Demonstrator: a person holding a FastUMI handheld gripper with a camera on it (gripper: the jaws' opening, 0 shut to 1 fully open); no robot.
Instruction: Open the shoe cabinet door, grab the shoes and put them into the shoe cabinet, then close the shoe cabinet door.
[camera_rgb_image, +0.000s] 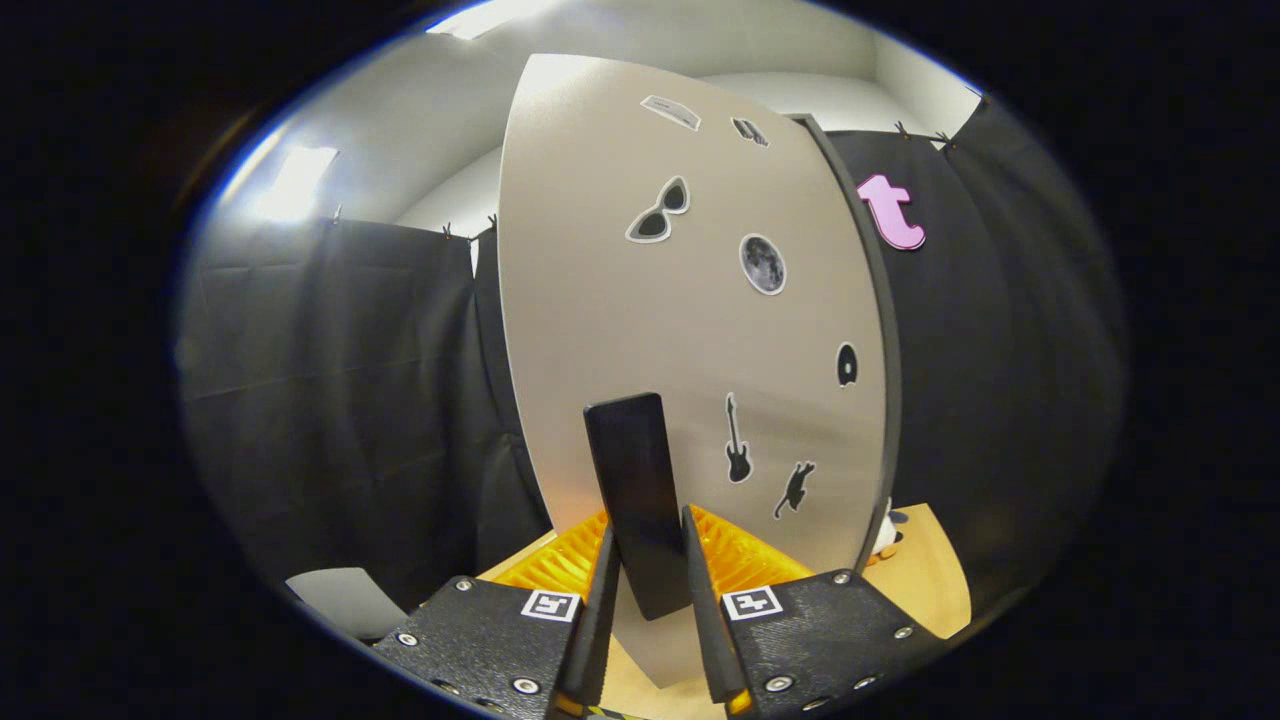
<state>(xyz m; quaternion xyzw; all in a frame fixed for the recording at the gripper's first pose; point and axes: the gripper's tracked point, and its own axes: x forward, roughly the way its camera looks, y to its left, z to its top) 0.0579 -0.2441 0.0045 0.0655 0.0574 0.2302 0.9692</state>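
Note:
The shoe cabinet door (690, 300) is a pale grey panel with several small stickers, standing close in front of me. A black upright handle (630, 470) sticks out from its lower part. My gripper (648, 535) is shut on this handle, one finger pressing each side of its lower half. Along the door's right side runs a dark edge (880, 330). I cannot tell how far the door stands open. At the door's lower right corner a small white and dark object (886, 535) peeks out, mostly hidden.
A light wooden surface (930, 585) lies below and to the right of the door. Black cloth walls (340, 400) hang on both sides. A pale grey flat object (345, 600) lies low, left of the fingers.

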